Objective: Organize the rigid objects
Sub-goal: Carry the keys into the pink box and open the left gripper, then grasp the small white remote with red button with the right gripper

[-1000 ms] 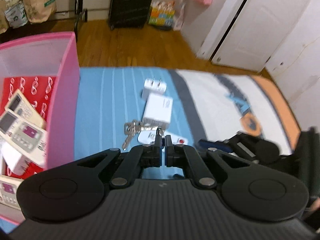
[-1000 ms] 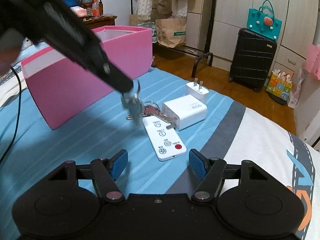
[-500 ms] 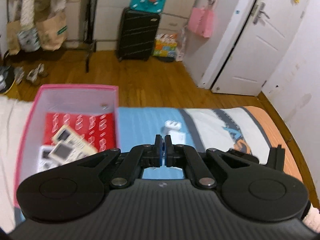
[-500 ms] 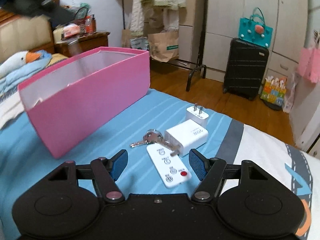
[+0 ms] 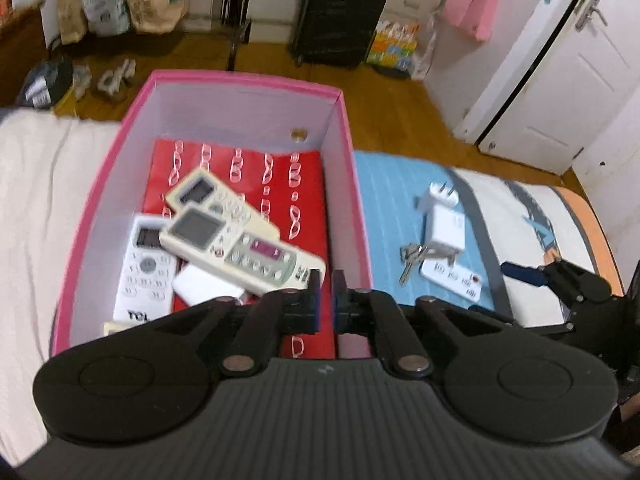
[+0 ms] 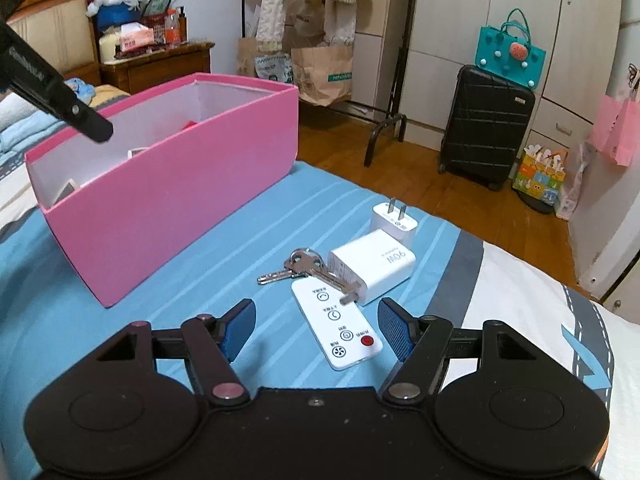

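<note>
The bed [image 6: 120, 280], under a blue striped cover, carries everything. On its left side stands the pink storage box [image 5: 344, 184], open at the top, with a red patterned sheet on its floor. Inside lie 3 air-conditioner remotes: 2 cream ones [image 5: 240, 248] crossed on top and a white one [image 5: 144, 268] at the near left, with a white flat block tucked under them.

Right of the box, on the blue cover, 4 things are still out. From largest to smallest: the white fan remote [image 6: 338, 326] nearest the right hand-held gripper, the white 90W charger [image 6: 376, 266] touching its far end, the smaller white plug adapter [image 6: 394, 220] just beyond that, and the bunch of keys [image 6: 304, 268] lying across the remote's far corner and against the charger.

The left hand-held gripper [image 5: 326, 284] hangs over the box's near right corner with its fingers almost together, a thin slit between them and nothing visible in it. The right hand-held gripper [image 6: 316, 328] hovers low over the bed with its fingers well apart, empty, and the fan remote lies between the blue pads [image 6: 394, 330].

Judging by this, the sorting is partway done, and the fan remote looks like the next pick. That calls for lowering the right fingers onto the remote's long edges, minding the key resting on it.
</note>
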Demonstrator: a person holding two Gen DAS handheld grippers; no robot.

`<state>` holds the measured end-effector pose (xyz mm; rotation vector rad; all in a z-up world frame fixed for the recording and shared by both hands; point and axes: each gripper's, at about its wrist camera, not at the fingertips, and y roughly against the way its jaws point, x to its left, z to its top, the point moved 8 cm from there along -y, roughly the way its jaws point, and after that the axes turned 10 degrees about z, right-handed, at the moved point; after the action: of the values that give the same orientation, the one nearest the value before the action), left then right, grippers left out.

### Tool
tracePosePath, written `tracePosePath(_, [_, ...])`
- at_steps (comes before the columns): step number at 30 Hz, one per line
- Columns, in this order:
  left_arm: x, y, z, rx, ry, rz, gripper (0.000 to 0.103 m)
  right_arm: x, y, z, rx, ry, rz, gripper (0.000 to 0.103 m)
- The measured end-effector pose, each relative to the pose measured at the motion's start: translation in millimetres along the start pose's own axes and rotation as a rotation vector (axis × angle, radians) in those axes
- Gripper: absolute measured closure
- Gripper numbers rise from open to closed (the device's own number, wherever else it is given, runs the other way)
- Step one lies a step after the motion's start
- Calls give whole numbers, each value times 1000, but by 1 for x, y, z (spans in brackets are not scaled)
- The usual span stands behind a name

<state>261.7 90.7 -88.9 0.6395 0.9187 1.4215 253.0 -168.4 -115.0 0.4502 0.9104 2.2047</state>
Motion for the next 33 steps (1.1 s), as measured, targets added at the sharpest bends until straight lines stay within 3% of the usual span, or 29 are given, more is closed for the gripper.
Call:
tracePosePath(3, [2, -11, 7, 57, -19, 6, 86, 1, -4, 3, 59, 52, 18, 31])
tracePosePath(5, [4, -10, 17, 61, -32, 28, 57, 4, -10, 7, 121, 102, 43, 31])
tracePosePath(11, [1, -1, 24, 24, -76, 29, 38, 1, -39, 11, 273, 168, 97, 31])
tracePosePath(15, [3, -10, 7, 67, -75, 9, 38, -11, -62, 4, 331, 127, 70, 31])
tracePosePath(19, [8, -19, -3, 94, -57, -12, 38, -18, -68, 6, 323, 2, 69, 32])
tracePosePath(20, [9, -20, -5, 98, -58, -14, 38, -19, -67, 6, 325, -29, 63, 40])
tracePosePath(21, [10, -21, -6, 99, -57, -17, 38, -17, -64, 5, 326, -40, 50, 54])
tracePosePath(22, [11, -22, -7, 98, -56, -18, 38, -15, -60, 5, 331, -49, 42, 56])
tracePosePath(26, [18, -21, -8, 83, -70, 3, 38, -5, -49, -4, 388, -176, 13, 56])
tracePosePath(29, [24, -20, -9, 77, -80, 21, 38, 8, -42, -10, 399, -245, 59, 54])
tracePosePath(33, [26, -22, -10, 98, -18, 24, 38, 22, -50, -15, 403, -114, 16, 43])
